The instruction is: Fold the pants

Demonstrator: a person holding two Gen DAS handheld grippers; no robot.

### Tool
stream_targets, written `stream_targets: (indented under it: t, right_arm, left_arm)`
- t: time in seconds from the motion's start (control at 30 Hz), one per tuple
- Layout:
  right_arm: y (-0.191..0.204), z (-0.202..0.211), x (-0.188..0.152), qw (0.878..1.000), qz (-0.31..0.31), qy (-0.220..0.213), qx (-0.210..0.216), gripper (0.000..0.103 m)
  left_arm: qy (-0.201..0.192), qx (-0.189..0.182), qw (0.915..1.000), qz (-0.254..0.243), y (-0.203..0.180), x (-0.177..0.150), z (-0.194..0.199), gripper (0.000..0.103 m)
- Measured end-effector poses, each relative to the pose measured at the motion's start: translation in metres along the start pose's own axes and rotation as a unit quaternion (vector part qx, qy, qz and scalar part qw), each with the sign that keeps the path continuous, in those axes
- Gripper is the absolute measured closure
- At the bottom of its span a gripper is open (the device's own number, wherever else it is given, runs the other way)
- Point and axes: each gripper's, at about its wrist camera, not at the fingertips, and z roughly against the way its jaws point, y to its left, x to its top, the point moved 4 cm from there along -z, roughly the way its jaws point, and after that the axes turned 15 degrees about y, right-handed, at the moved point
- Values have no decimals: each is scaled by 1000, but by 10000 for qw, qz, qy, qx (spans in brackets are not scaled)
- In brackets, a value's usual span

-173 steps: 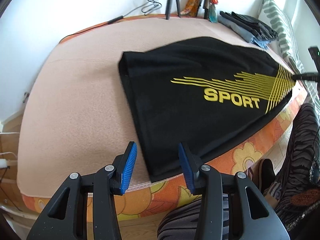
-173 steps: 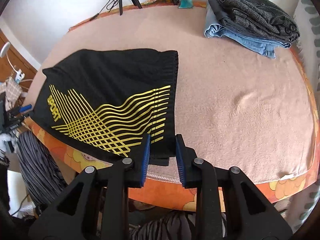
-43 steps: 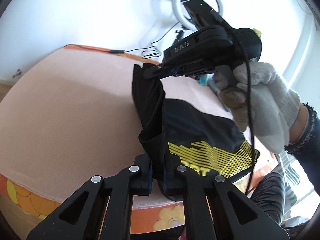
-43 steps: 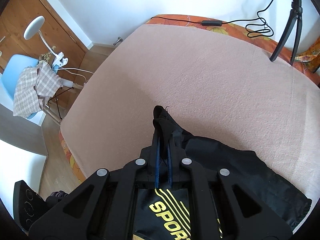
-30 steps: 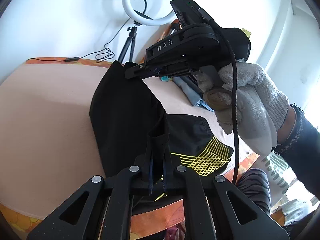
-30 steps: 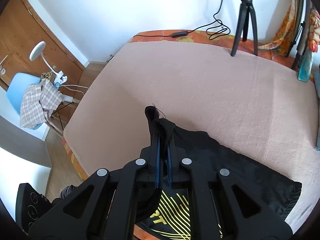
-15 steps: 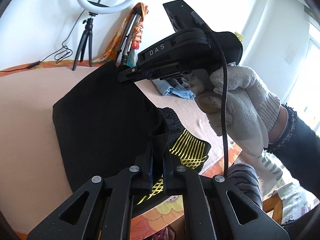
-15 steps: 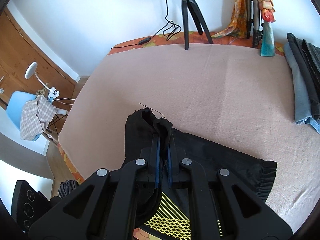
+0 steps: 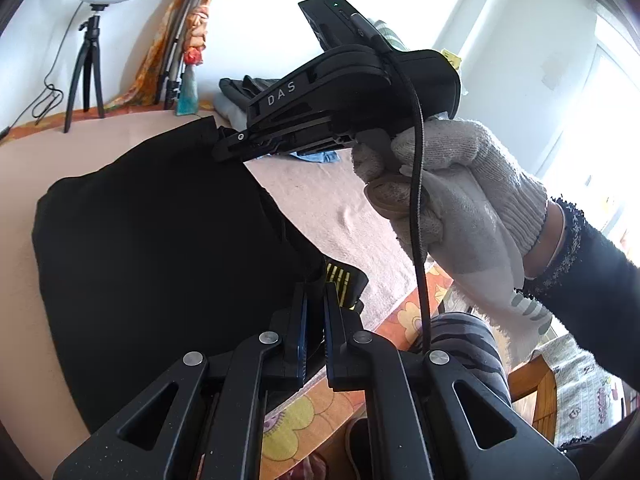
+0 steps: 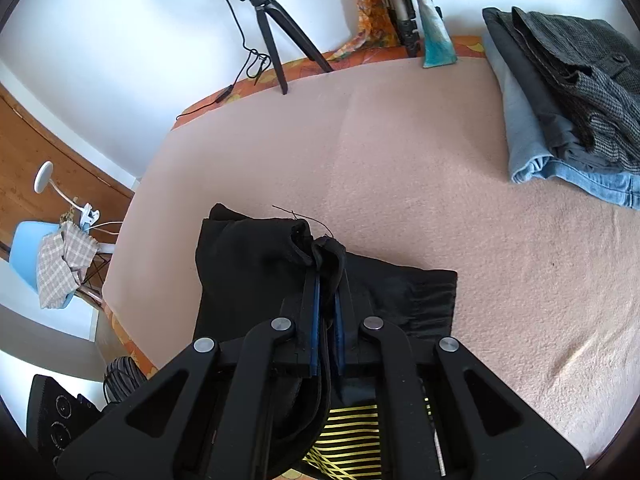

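Observation:
The black sport pants [image 9: 152, 232] lie partly lifted over the pink blanket [image 9: 332, 200], their yellow print [image 9: 340, 280] peeking out below the raised layer. My left gripper [image 9: 316, 296] is shut on one black corner near the bed's front edge. Further back, the right gripper [image 9: 224, 142], held by a white-gloved hand [image 9: 452, 188], pinches the other corner. In the right wrist view the right gripper [image 10: 326, 276] is shut on bunched black cloth [image 10: 256, 256], with the waistband [image 10: 424, 300] and yellow stripes [image 10: 348, 440] beneath it.
A stack of folded jeans and grey trousers [image 10: 560, 112] sits at the back right of the blanket [image 10: 400, 160]. A ring light tripod [image 10: 272, 36] and a bottle [image 10: 436, 40] stand by the wall. A chair with a checked cloth [image 10: 60, 260] is left of the bed.
Both grippers have carried the lifted black layer sideways across the bed, over the printed half. More of the yellow print is covered now, and the folded stack has come into view.

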Motion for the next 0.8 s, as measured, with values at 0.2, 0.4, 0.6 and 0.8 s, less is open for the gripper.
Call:
stream_targets:
  t: [0.2, 0.4, 0.6, 0.8]
  right_arm:
    - [-32, -10, -11, 9996, -233, 122, -58, 96]
    - [-54, -18, -16, 9991, -373, 110, -163, 96]
    - [-68, -15, -14, 9983, -440, 18, -385, 98]
    - [-72, -4, -15, 9982, -362, -160, -446, 98]
  left_arm:
    - [187, -135, 9996, -175, -19, 2, -14, 98]
    - [263, -108, 9995, -127, -16, 2, -6, 98]
    - [133, 362, 9992, 101, 7, -1, 26, 95]
    - [-32, 1008, 9942, 375, 37, -15, 57, 63]
